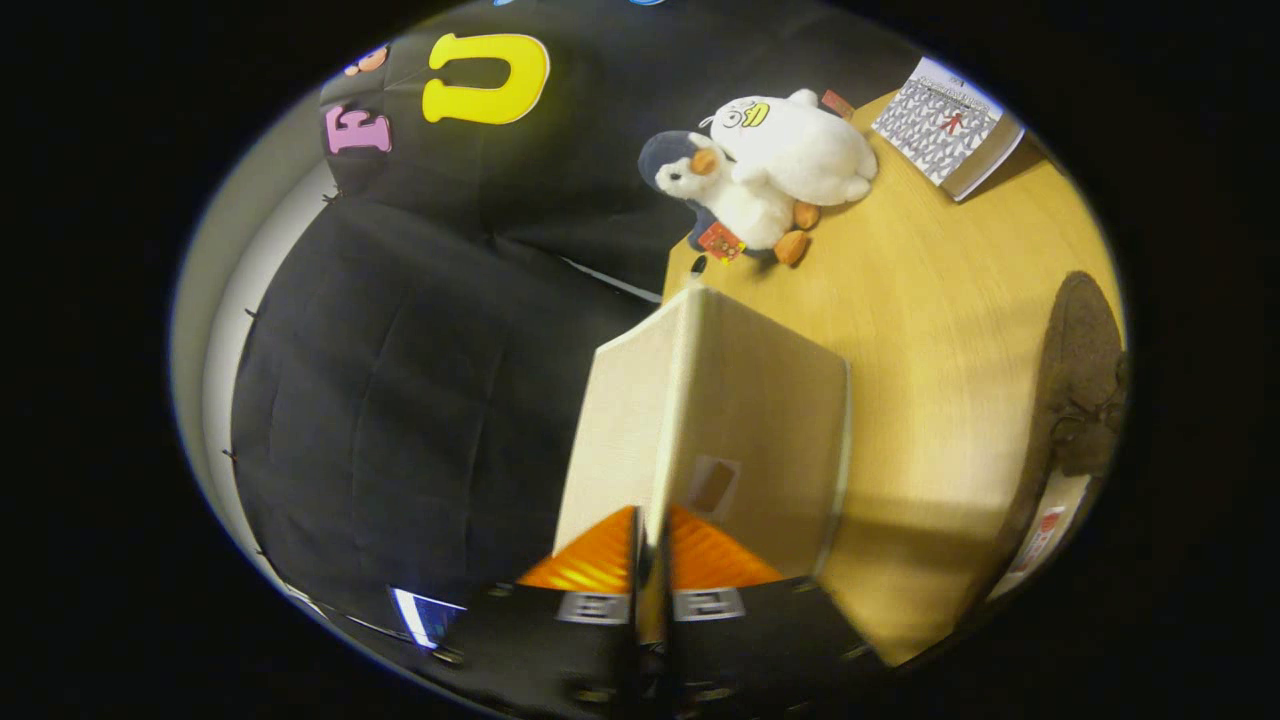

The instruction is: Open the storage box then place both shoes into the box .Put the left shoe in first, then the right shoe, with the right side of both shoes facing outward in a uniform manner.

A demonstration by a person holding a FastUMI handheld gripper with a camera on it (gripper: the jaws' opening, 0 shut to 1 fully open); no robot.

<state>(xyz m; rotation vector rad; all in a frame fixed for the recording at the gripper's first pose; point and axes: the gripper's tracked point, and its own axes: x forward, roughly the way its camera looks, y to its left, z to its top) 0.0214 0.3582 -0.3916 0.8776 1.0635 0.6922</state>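
Observation:
A cream storage box (770,420) stands on the wooden table (940,300), just ahead of my fingers. My gripper (652,522) is shut on a thin cream panel of the box, apparently its lid (625,420), which runs edge-on straight away from the fingertips. A small brown patch shows on the box face close to the right finger. A dark brown shoe (1082,370) with laces lies on the table to the right of the box, apart from it. Whether the box is open inside stays hidden by the panel.
Beyond the box, a penguin plush (720,195) and a white plush (800,150) lie together near the table's far edge. A patterned book (945,125) rests further right. A pale item with a red mark (1045,530) lies by the shoe. Black cloth hangs left of the table.

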